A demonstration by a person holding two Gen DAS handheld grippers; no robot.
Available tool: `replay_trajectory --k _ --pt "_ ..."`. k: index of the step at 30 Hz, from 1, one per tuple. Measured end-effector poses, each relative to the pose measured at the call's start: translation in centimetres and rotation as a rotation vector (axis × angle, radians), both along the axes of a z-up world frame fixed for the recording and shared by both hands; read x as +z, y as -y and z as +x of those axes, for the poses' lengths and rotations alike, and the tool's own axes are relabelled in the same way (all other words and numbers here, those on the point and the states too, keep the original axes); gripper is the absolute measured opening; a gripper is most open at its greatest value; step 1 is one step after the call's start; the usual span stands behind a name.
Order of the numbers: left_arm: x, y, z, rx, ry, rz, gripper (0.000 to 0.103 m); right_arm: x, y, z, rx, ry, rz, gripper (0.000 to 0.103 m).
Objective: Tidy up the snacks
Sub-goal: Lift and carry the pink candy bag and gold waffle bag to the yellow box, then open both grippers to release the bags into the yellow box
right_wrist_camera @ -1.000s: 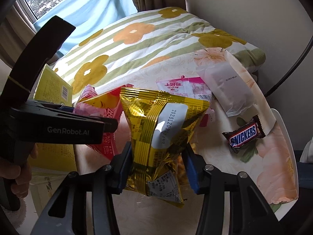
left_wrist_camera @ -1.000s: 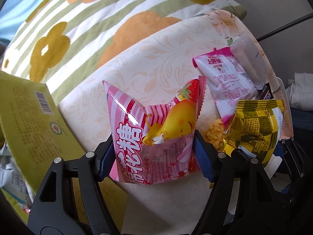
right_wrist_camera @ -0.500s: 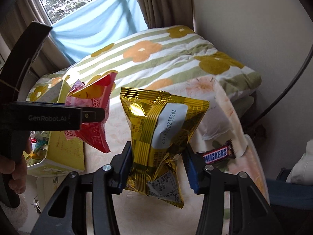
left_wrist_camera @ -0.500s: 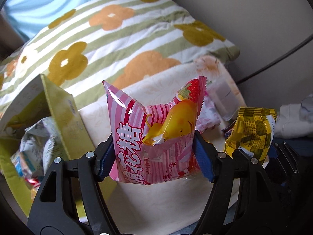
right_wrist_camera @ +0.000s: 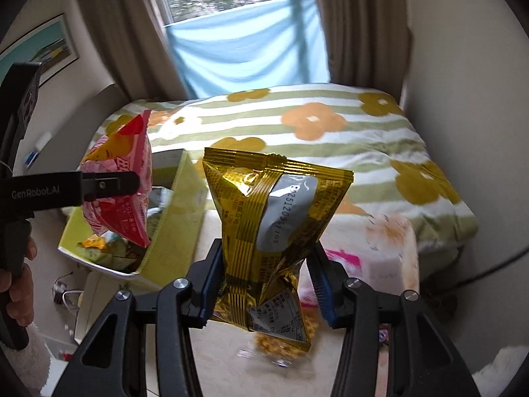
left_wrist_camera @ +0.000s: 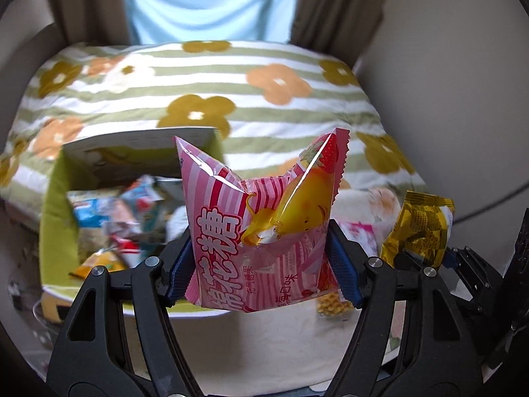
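Left gripper (left_wrist_camera: 264,271): clamped on the pink marshmallow bag (left_wrist_camera: 261,228), blue pads pressing its two sides; the bag stands upright between the fingers.
Right gripper (right_wrist_camera: 264,287): clenched on the gold snack bag (right_wrist_camera: 271,228), pinched at its lower half, top seam up.
Pink bag's place: in the right wrist view it hangs over the open top of the green box (right_wrist_camera: 175,218), clear of the walls.
Gold bag's place: in the air just right of the box, above the pale cloth (right_wrist_camera: 224,354).
Box edges: near wall (left_wrist_camera: 56,218) and far flap stand up; loose snack packets (left_wrist_camera: 115,218) fill the bottom.
Open room: free air above the box mouth; bare cloth in front of it.
Behind: striped flowered quilt (left_wrist_camera: 281,99) and curtains (right_wrist_camera: 132,49), with a wall at right.
Cloth leftovers: a pink packet (right_wrist_camera: 340,258) and a blurred yellow snack pack (left_wrist_camera: 334,304).
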State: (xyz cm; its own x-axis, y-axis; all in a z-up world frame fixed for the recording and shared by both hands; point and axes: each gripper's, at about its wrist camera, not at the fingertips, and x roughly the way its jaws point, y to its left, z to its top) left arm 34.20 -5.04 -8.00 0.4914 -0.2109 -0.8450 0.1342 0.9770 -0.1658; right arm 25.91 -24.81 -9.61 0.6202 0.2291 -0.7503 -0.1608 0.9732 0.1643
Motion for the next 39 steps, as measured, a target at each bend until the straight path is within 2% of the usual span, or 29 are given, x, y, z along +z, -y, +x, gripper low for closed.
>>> replay_trajectory --k 8,13,17,22,23,26,27,32,39 --pt "0.9 -11.4 -0.6 0.167 0.014 0.010 0.069 1.7 -8.7 1.8 0.169 0.040 -0.011 0.045" --pt "-0.5 -17.5 -0.7 0.220 -0.005 0.023 0.069 1.0 -14.4 3.1 0.224 0.025 -0.003 0.045" --pt "-2.7 -21.2 -0.3 0.225 -0.031 0.019 0.069 -0.2 -17.7 4.4 0.232 0.001 0.007 0.045" --pt "-5.8 -22.6 1.8 0.167 -0.060 0.013 0.070 -1.6 -20.6 5.2 0.216 -0.036 -0.010 0.045" --pt "-6.3 -22.6 2.2 0.148 -0.057 0.023 0.073 -1.8 -20.9 5.3 0.207 -0.042 -0.013 0.045" --pt "-7.4 -22.6 2.8 0.138 -0.038 0.079 0.093 -2.7 -21.2 5.4 0.182 -0.070 -0.025 0.045" --pt "-7.3 -22.4 2.6 0.132 -0.024 0.088 0.097 -2.8 -21.1 5.5 0.177 -0.076 -0.026 0.045" --pt "-8.1 -22.1 1.9 0.105 0.000 0.145 0.098 -3.5 -21.0 5.9 0.156 -0.091 -0.055 0.046" --pt "-8.5 -22.9 0.2 0.150 -0.013 0.084 0.098 -4.2 -21.5 5.9 0.204 -0.069 -0.078 0.046"
